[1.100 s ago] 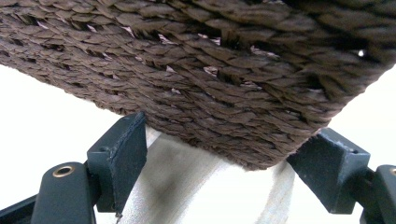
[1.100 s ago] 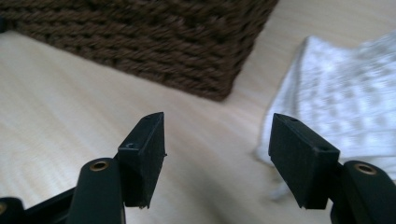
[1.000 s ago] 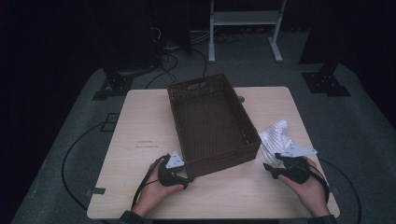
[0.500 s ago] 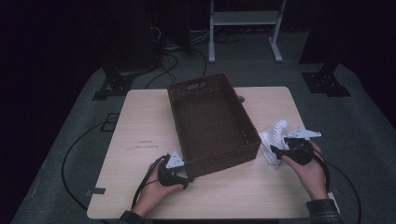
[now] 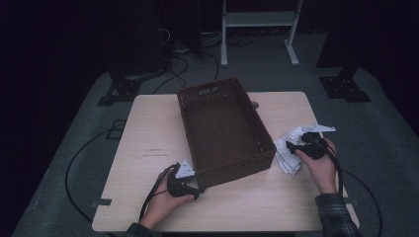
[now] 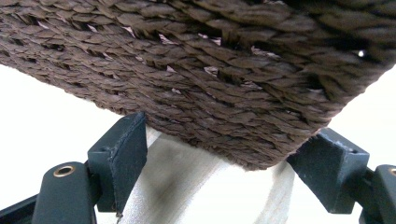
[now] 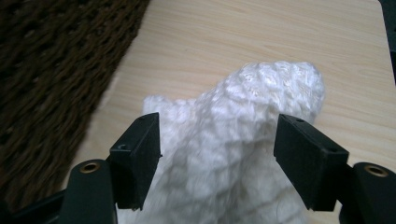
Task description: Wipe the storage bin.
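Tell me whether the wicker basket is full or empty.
Empty: the high view shows only bare weave inside the wicker basket; the white knitted cloth lies outside it.

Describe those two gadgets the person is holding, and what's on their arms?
Each hand holds a black tool. The left gripper has a grey three-cornered plate on top; the right gripper carries one too. Each ends in two blocky black jaws with brass-ringed holes at their bases. A black cable trails from each. The right forearm wears a dark plaid sleeve.

A crumpled white knitted cloth [image 5: 289,150] lies on the table just right of the brown wicker basket [image 5: 222,128]
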